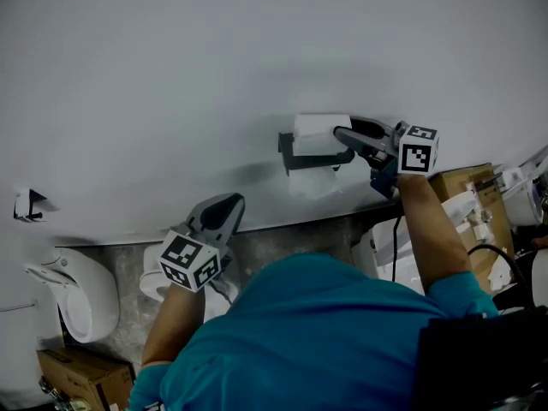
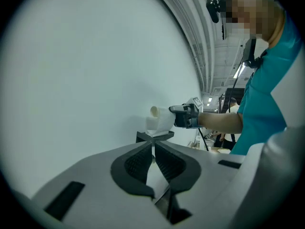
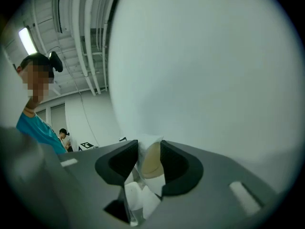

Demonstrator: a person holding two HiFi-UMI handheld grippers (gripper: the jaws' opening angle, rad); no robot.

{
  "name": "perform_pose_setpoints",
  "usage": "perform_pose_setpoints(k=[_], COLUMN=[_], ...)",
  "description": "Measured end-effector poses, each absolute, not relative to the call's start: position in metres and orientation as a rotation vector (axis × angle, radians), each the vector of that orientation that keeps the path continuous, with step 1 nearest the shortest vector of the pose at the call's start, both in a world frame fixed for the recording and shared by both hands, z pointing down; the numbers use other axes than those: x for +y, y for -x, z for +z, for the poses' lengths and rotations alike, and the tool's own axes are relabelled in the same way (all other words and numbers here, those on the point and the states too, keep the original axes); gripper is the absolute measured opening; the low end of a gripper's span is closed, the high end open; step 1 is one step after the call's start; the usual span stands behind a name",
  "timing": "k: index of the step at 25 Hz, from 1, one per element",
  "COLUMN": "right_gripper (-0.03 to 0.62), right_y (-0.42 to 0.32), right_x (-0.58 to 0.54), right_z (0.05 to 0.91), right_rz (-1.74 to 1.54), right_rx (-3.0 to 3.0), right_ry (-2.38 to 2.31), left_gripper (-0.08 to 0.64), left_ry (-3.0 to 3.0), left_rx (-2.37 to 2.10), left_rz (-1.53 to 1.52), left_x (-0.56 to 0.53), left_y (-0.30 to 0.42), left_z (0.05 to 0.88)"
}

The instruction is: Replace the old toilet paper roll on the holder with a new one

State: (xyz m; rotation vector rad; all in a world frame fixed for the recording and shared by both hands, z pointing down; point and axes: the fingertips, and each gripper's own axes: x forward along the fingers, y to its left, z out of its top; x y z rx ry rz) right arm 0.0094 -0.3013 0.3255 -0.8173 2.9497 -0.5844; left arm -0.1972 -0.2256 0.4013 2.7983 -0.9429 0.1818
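- A white toilet (image 1: pixel 81 296) stood at the far left by the pale wall (image 1: pixel 257 50), with a cardboard box (image 1: pixel 81 375) below it.
- The left gripper (image 1: pixel 224 204) pointed toward the wall, well apart from the holder. In the left gripper view its jaws lay pressed together with nothing between them (image 2: pixel 153 146).
- The black holder (image 1: pixel 295 154) was fixed to the wall, to the right of the left gripper.
- The toilet paper roll (image 1: pixel 318 134) sat at the holder. From the left gripper view the roll (image 2: pixel 161 119) lay right over the holder's black bracket (image 2: pixel 155 136), but whether it rested on it could not be told.
- The right gripper (image 1: pixel 342 142) reached in from the right and was clamped on the roll. In the right gripper view its jaws (image 3: pixel 149 147) stood partway apart, squeezing the roll (image 3: pixel 150 160), whose brownish core showed.
- Another cardboard box (image 1: pixel 467 187) sat at the far right.
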Motion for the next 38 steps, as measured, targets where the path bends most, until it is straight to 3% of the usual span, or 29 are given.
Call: perform_pose_setpoints(k=[13, 19, 24, 35, 38], right_gripper=[0.167, 0.283, 0.316, 0.313, 0.232], right_y=[-0.011, -0.022, -0.038, -0.073, -0.075], right_x=[-0.330, -0.334, -0.333, -0.278, -0.254], right_z=[0.394, 0.406, 0.390, 0.311, 0.306], right_rz=[-1.044, -1.063, -1.060, -0.574, -0.431], right_rx=[2.988, 3.026, 2.908, 2.759, 2.767], right_ry=[1.057, 1.291, 1.344, 1.304, 1.230], left_gripper=[0.026, 0.026, 0.026, 0.026, 0.026], left_ry=[-2.761, -2.763, -2.763, -2.761, -2.760], left_rx=[-0.925, -0.889, -0.870, -0.913, -0.919], left_rz=[0.184, 0.193, 0.192, 0.094, 0.051], left_x=[-0.225, -0.225, -0.228, -0.240, -0.241], left_y=[0.204, 0.201, 0.202, 0.209, 0.205], left_z=[0.411, 0.413, 0.414, 0.401, 0.397])
